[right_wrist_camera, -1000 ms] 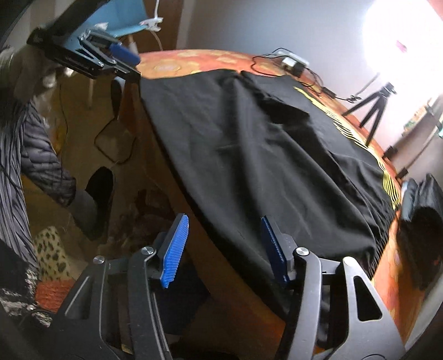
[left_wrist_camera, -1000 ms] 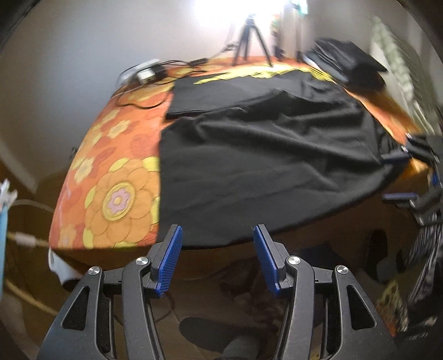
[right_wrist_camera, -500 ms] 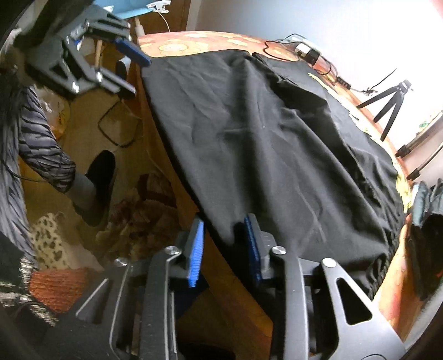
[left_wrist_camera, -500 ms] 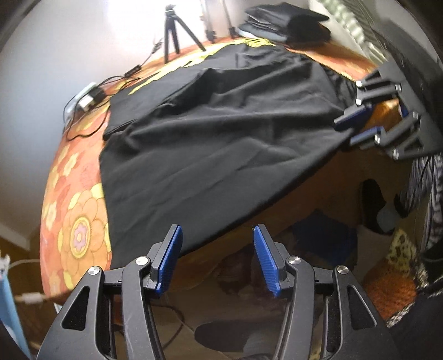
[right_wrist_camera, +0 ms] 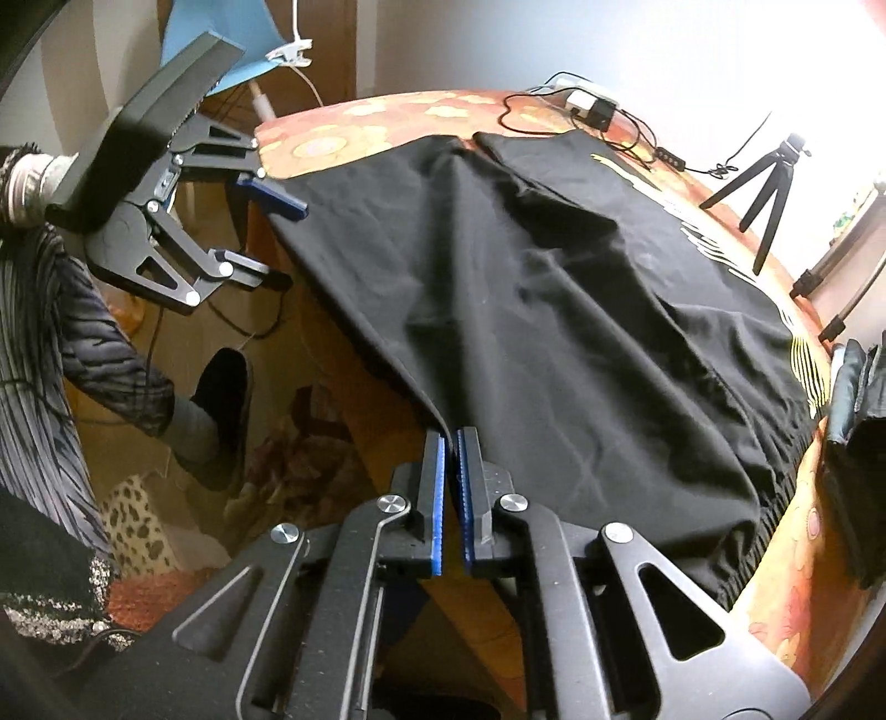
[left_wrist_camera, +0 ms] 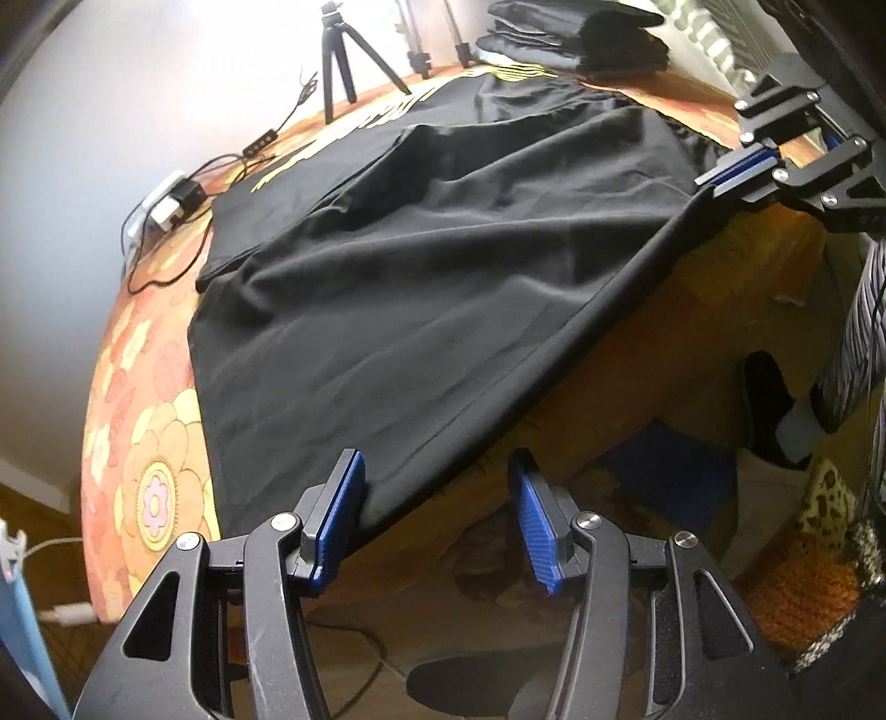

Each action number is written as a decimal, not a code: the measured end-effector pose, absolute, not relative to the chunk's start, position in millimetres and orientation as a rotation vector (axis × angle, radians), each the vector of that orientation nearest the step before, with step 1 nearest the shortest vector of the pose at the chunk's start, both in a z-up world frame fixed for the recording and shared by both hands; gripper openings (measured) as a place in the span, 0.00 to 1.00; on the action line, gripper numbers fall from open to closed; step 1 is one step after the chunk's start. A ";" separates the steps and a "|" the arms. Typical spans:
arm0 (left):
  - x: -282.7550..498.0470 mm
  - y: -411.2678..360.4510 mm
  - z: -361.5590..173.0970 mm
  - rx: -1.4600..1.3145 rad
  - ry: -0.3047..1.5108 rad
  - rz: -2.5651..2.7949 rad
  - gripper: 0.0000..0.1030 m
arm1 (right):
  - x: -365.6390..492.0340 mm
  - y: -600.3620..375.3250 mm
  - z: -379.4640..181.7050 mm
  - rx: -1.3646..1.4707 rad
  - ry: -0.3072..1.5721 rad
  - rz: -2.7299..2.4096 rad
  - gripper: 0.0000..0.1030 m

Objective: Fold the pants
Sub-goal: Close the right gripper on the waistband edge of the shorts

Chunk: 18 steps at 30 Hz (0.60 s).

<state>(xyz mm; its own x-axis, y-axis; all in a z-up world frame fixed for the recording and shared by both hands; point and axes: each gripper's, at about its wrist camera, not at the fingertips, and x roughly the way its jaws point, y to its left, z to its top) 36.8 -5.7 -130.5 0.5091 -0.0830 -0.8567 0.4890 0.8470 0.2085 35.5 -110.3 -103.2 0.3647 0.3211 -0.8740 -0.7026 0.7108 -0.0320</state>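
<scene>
The bench [left_wrist_camera: 144, 437], under an orange flowered cloth, carries the black pants [left_wrist_camera: 421, 288] spread flat across most of it, their near edge hanging over the side. A stack of dark folded clothes [left_wrist_camera: 576, 33] sits at the far end, with a small tripod [left_wrist_camera: 343, 61] and a charger [left_wrist_camera: 171, 202] nearby. The right gripper [right_wrist_camera: 449, 487] has its fingers clenched on the pants' edge. The left gripper [left_wrist_camera: 437, 520] is released, one finger [left_wrist_camera: 338, 515] touching the hem.
</scene>
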 end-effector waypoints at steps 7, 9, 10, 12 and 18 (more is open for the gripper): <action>40.1 2.7 -121.6 0.395 0.978 -0.369 0.51 | 46.8 -115.5 -96.3 -0.395 0.995 0.677 0.04; 43.0 3.5 -121.8 0.399 0.980 -0.363 0.51 | 47.9 -115.7 -94.7 -0.399 0.989 0.672 0.04; 44.0 3.9 -122.6 0.402 0.983 -0.360 0.51 | 47.9 -116.1 -93.6 -0.399 0.986 0.670 0.04; 47.1 4.8 -125.5 0.417 0.988 -0.345 0.51 | 48.6 -116.2 -91.7 -0.395 0.985 0.670 0.04; 55.7 20.0 -126.5 0.452 0.970 -0.277 0.25 | 46.6 -120.6 -90.5 -0.370 0.993 0.680 0.04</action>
